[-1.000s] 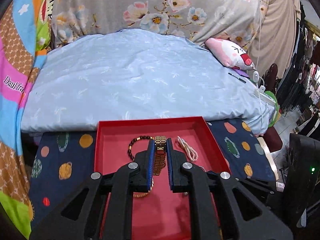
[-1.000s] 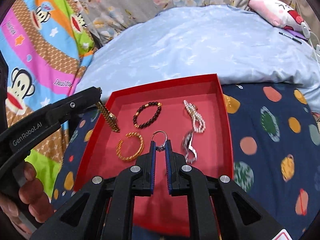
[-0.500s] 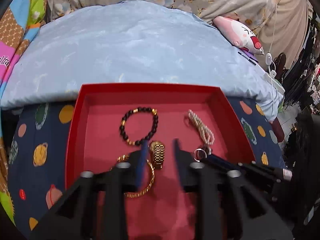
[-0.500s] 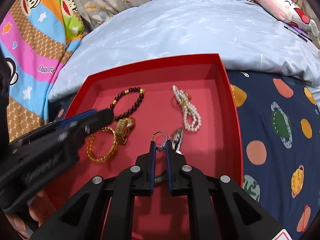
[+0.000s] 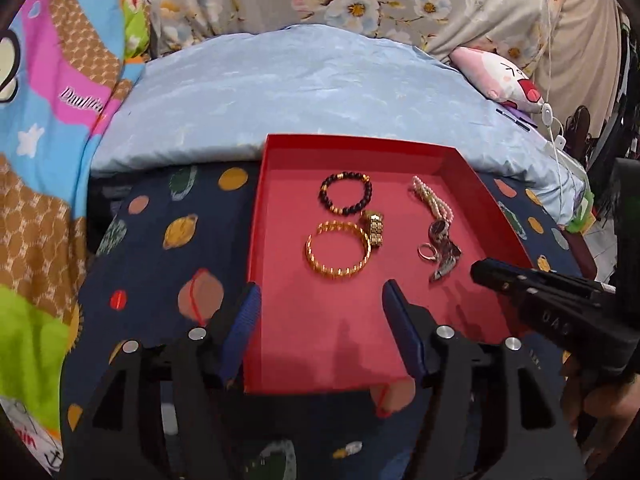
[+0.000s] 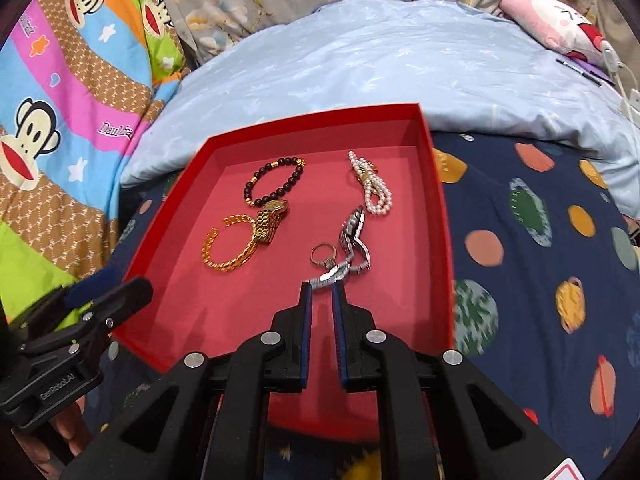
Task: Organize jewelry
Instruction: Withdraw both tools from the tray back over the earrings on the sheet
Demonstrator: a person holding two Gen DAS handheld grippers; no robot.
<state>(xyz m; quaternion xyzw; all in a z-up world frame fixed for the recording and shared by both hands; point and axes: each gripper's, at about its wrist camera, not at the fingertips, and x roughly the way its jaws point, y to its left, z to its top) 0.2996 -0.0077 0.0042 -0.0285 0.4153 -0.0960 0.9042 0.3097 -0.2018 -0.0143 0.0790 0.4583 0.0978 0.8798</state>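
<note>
Left gripper [image 5: 320,292] wide apart, empty, at red tray [image 5: 256,240] 6 o'clock rim; right gripper [image 6: 322,290] narrowly parted, empty, tips by silver watch [image 6: 352,248]; "GenRobot.AI" on left body

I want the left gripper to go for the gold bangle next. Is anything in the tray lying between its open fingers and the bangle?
Nothing visible does. The left gripper is open, with only bare floor of the red tray between it and the gold bangle. The gold watch lies against the bangle's far right side, beyond it.
</note>
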